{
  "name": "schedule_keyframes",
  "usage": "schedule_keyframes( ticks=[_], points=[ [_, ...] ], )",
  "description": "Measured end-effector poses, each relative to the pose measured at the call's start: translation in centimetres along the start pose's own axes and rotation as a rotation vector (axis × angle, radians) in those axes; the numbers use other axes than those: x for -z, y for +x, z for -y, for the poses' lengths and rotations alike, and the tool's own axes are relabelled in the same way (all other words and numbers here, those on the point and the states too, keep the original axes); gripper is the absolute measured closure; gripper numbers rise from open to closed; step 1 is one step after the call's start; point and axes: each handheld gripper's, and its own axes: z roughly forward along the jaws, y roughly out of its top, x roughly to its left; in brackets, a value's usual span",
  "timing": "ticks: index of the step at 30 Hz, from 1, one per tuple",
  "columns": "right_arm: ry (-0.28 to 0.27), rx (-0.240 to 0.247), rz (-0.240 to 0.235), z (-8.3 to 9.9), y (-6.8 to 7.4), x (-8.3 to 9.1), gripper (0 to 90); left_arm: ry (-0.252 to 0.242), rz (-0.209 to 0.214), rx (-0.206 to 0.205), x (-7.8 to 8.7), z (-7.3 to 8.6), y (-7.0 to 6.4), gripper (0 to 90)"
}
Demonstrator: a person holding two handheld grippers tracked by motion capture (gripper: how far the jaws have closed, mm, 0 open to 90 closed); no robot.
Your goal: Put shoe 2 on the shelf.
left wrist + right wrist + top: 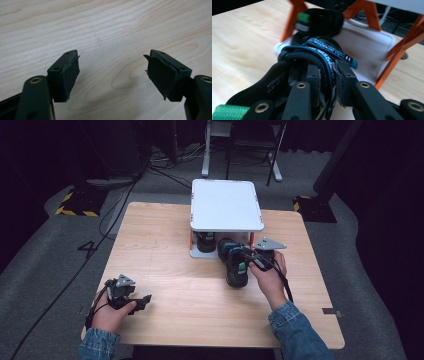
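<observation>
From the high view, the right gripper sat clenched on a dark shoe whose toe lay at the front edge of a small two-tier rack; a second shoe already stood on the lower shelf, to the far left of that gripper. The left gripper rested well apart, near the table's near corner.

In the left gripper view, the jaws stood wide apart with nothing between them but bare wood.

In the right gripper view, the jaws pinched the shoe's tongue and blue laces, the rack's orange legs and white lower shelf straight ahead. To seat the shoe well, my judgement was to keep the pinch firm, steer the toe between the legs beside its mate, and slide it level onto the shelf before letting go.
</observation>
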Motion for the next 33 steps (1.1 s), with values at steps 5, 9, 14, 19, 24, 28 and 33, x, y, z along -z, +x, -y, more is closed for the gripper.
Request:
schedule_keyframes(
  ticks=[5,9,14,19,24,28,33],
  points=[
    [-0.021,-0.019,0.065,-0.6,-1.6,-2.3,75.5,0.009,-0.011,0.016,0.2,0.7,0.3,26.1],
    [-0.036,-0.034,0.096,-0.9,-2.4,-4.3,75.5,0.013,-0.013,0.015,0.2,0.8,0.5,26.1],
    [0.0,-0.015,0.128,-0.5,-2.6,-6.6,74.1,0.01,-0.002,0.015,0.0,0.6,0.4,26.0],
    [0.019,-0.033,0.094,-0.7,-2.6,-6.7,58.2,0.011,0.011,0.006,-0.4,0.2,0.2,26.1],
    [0.003,0.044,0.167,-1.2,-2.0,-4.4,43.5,0.014,0.027,-0.005,-0.9,-0.3,-0.1,26.0],
    [-0.006,0.046,0.154,-1.5,-1.2,-1.7,40.0,0.015,0.035,-0.013,-1.2,-0.7,-0.3,26.0],
    [0.011,-0.005,0.112,-0.6,-0.1,1.4,35.9,0.02,0.041,-0.018,-1.4,-0.9,-0.4,26.0]
  ],
)
